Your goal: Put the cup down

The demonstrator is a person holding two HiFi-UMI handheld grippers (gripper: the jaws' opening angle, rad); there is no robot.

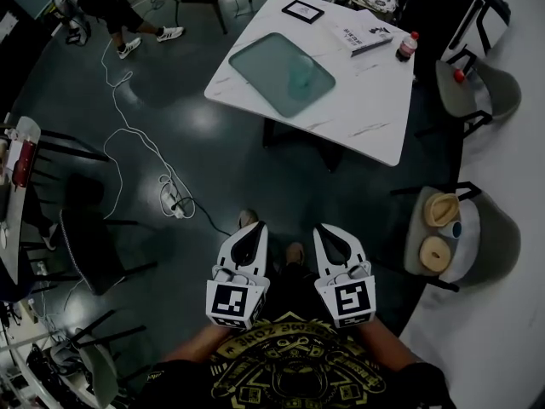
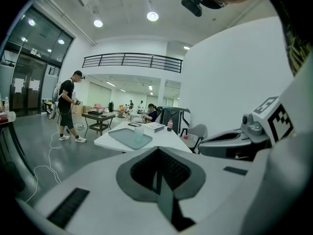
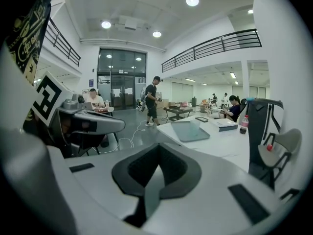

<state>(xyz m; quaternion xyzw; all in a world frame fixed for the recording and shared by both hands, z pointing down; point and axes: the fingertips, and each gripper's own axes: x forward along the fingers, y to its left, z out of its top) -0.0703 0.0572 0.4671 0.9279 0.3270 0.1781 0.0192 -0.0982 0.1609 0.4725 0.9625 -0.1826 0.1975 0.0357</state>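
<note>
A clear cup stands upright on a grey-green tray on the white table, far ahead of me. The left gripper view shows the cup on the tray, and the right gripper view shows it faintly. My left gripper and right gripper are held side by side close to my body, over the dark floor. Both are shut with nothing between the jaws, as seen along the left gripper and the right gripper.
On the table lie a book, a black frame and a red-capped bottle. Chairs stand at the right, one holding cushions. A white cable crosses the floor. A person stands far left.
</note>
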